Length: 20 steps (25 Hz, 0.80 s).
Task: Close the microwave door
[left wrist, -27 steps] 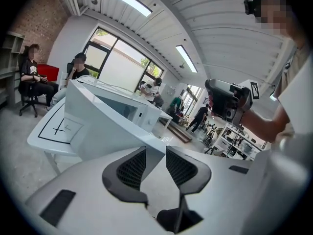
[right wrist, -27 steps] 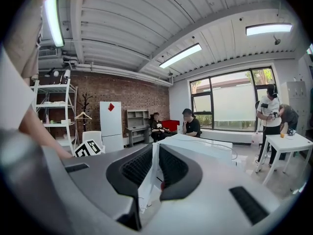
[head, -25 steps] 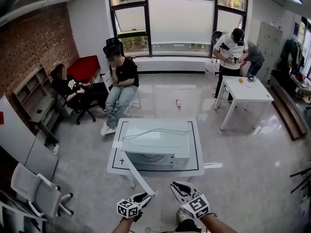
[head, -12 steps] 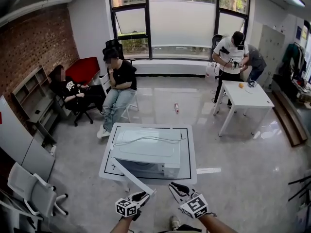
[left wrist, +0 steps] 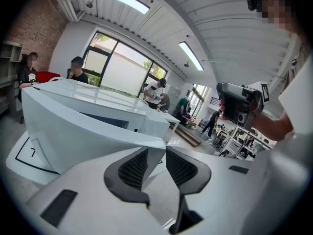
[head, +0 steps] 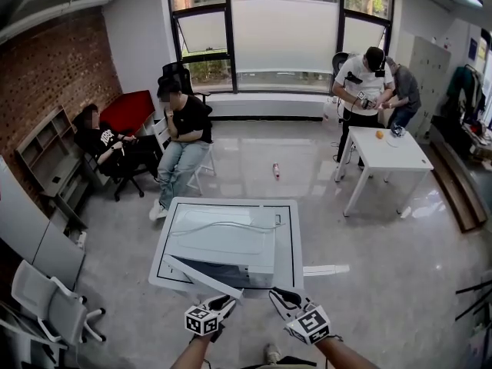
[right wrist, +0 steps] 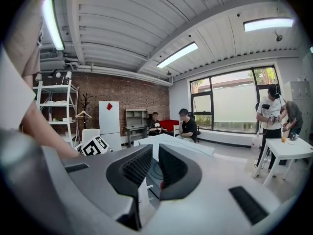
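Brick-walled office with tall windows, people seated well behind a white desk [head: 296,233]. On it sits the microwave [head: 227,237], door [head: 196,274] swung wide toward the near side, not yet shut. Left tool [head: 221,306] at the door's free edge, jaws narrowed onto that edge, judging by its own view. Right tool [head: 281,298] just beside, jaws a slit apart, holding nothing. Risks from here: thin edge slipping from the pads if pushed off the hinge arc. Too hard a swing could shove the microwave back across the desk, or bounce off the latch and hang ajar.
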{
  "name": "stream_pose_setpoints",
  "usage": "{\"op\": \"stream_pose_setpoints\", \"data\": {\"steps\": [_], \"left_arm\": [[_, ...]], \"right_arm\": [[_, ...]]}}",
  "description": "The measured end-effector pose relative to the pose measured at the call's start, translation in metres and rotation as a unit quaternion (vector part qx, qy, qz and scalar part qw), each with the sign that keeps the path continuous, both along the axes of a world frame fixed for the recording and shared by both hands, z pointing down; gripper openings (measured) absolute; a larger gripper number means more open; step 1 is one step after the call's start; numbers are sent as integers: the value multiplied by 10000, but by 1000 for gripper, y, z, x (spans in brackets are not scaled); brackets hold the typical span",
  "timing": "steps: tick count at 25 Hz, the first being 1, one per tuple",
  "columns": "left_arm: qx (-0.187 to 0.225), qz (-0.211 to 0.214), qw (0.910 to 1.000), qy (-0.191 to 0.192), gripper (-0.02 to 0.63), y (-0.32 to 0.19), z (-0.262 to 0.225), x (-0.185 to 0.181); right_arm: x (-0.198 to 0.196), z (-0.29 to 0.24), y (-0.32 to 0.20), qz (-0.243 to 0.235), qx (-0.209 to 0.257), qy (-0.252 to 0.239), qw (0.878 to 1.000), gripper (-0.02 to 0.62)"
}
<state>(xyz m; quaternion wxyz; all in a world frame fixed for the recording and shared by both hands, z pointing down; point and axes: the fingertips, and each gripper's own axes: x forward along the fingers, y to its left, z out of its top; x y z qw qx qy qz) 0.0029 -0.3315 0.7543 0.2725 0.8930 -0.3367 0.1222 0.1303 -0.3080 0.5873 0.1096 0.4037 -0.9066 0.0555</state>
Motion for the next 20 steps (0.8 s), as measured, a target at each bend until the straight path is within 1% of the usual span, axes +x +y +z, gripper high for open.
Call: {"op": "stream_pose_setpoints", "data": {"steps": [3,8,12,14,16,17,18,19,20], "left_arm": [[8,-40,9999,-132,117,-14,2,9],[-21,-110,9987,-506,117,-40,10,21],[37,-306,9975,-643,117,-65,16,28],[148,-474,9954,-821,117,-78,18,28],[225,-704,9927,-955,73,-88,19,25],[235,-827,9917,-953,54,-91,20,23],[230,-936,9910,-926,18,-95,20,22],[217,-1017,9905,-904,6,-98,20,22],[200,-1070,9900,-899,10,-101,20,22]], "right_arm": [[7,3,-6,-14,-34,-12,10000,31],[13,5,-17,-48,-76,-38,10000,30],[18,5,-26,-98,-128,-85,9998,31],[22,7,-30,-94,-152,-70,9998,31],[28,10,-32,-82,-169,-59,9998,31],[30,10,-33,-76,-182,-59,9998,31],[32,11,-34,-68,-203,-50,9998,31],[34,13,-34,-62,-231,-34,9997,31],[36,16,-35,-61,-260,-13,9996,31]]}}
